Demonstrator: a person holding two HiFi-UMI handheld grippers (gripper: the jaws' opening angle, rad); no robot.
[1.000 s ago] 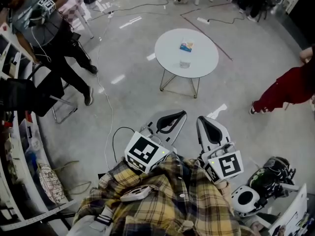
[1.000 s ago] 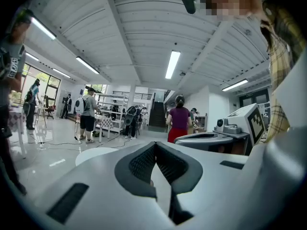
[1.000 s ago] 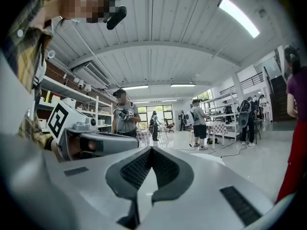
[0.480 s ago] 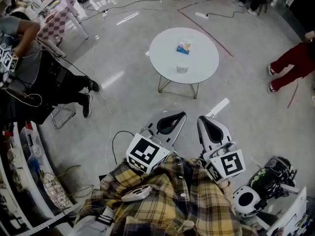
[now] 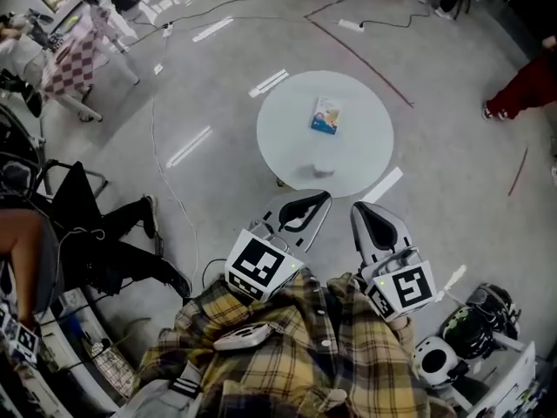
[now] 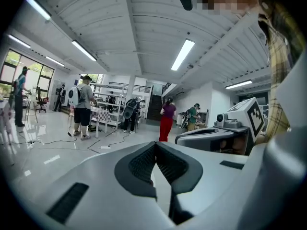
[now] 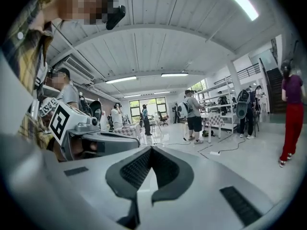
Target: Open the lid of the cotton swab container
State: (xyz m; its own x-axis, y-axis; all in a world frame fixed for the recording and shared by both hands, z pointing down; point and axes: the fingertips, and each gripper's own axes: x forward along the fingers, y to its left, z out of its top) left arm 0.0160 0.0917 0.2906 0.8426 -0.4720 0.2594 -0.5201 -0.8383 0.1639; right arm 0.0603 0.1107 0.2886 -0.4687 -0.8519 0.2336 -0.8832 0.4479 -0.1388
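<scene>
A small clear container [image 5: 323, 171] stands near the front edge of a round white table [image 5: 365, 138]. A blue and white packet [image 5: 326, 116] lies nearer the table's middle. My left gripper [image 5: 324, 199] and right gripper [image 5: 358, 209] are held side by side just short of the table's front edge, both shut with nothing between the pads. The left gripper [image 6: 154, 144] points out across the room in its own view, and so does the right gripper [image 7: 151, 148] in its own. Neither gripper view shows the table or the container.
Cables [image 5: 165, 146] and a power strip [image 5: 350, 25] run across the grey floor. A seated person's legs [image 5: 113, 251] and a black chair [image 5: 74, 190] are at the left. A person in red trousers [image 5: 522, 90] is at the right. Helmets [image 5: 474, 325] lie at the lower right.
The table has come much closer in the head view and now lies just ahead of both grippers. The bystanders have slid toward the edges. Both grippers have stayed shut.
</scene>
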